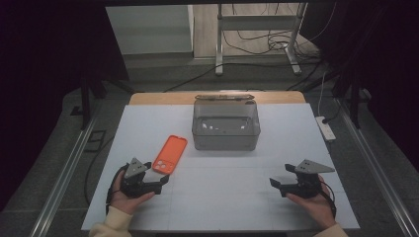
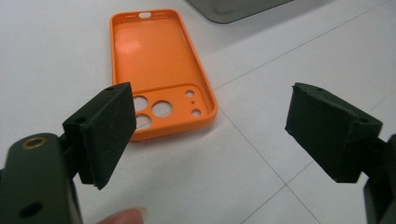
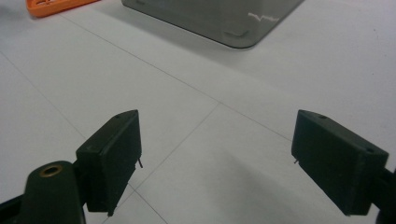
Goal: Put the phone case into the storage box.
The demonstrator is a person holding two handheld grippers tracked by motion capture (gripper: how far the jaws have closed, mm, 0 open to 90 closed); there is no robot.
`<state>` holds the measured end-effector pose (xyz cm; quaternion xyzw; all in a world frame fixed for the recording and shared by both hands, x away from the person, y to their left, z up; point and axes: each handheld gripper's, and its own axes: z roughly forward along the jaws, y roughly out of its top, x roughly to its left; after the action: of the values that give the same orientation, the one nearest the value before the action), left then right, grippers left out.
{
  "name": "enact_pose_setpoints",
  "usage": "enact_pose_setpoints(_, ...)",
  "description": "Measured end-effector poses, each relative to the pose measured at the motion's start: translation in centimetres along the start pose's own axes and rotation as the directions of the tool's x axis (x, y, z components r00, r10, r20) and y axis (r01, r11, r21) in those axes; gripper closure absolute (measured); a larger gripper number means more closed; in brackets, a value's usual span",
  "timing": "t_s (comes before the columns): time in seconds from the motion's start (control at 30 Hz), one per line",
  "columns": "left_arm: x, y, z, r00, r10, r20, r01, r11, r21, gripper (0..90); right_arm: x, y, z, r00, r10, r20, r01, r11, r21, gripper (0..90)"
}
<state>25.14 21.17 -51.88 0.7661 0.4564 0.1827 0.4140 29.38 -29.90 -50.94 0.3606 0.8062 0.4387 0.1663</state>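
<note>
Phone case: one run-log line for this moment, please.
left claw: open, near orange phone case | right claw: open, empty | grey box: untouched

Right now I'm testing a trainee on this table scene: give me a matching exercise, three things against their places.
Things:
1. phone case
2. clear box
3. right claw

Places:
a. table's far middle
b. near right, open over bare table
c. just ahead of the left claw

Pairs: 1-c, 2-a, 3-b

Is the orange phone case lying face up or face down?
Face up: the orange phone case shows its hollow textured inside and raised rim.
</note>
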Motion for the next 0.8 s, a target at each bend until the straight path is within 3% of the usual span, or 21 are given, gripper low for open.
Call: enact_pose_setpoints(0.8,-0.01,0.21,0.46,1.0,0.003,0.002,-0.003,0.9997,0.023,16.5,-0.19,0.03,0.33,0.9994,-0.028,-0.021,0.029,0.999,0.019,16.9)
